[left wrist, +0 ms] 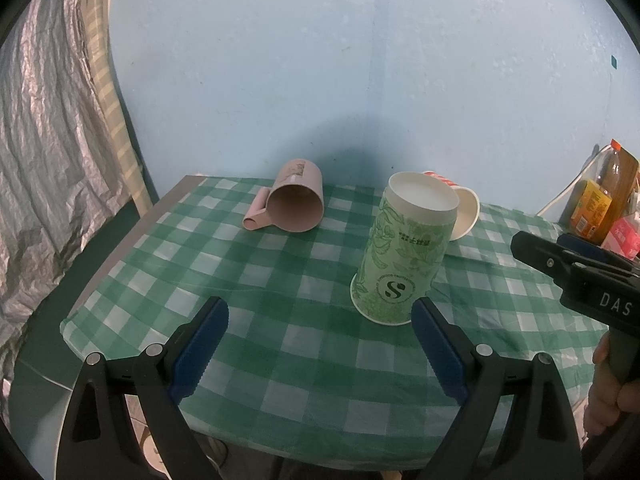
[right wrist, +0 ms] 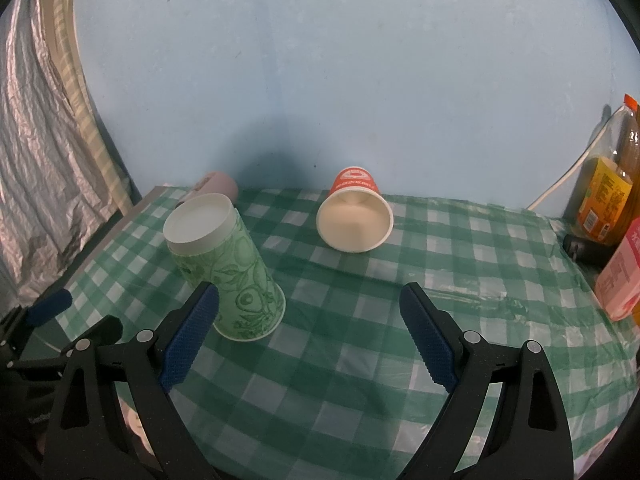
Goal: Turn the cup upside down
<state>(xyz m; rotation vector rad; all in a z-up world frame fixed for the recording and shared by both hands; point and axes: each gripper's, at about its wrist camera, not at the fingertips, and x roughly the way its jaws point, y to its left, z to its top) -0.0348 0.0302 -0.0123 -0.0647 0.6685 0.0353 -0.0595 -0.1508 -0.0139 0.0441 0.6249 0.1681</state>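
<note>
A green patterned paper cup (left wrist: pixel 402 252) stands upside down on the green checked tablecloth (left wrist: pixel 280 344), its white base up; it also shows in the right wrist view (right wrist: pixel 228 268). A red paper cup (right wrist: pixel 356 212) lies on its side, mouth toward me, partly hidden behind the green cup in the left wrist view (left wrist: pixel 464 212). A pink mug (left wrist: pixel 294 202) lies on its side at the back left. My left gripper (left wrist: pixel 320 316) is open and empty, its right finger close to the green cup's rim. My right gripper (right wrist: pixel 310 304) is open and empty, in front of the red cup.
Bottles and packets (right wrist: pixel 604 200) stand at the table's right edge by a white cable. A silver curtain (left wrist: pixel 40 160) hangs at the left. A blue wall (left wrist: pixel 360 60) backs the table. The table's left edge (left wrist: pixel 116 256) is near the pink mug.
</note>
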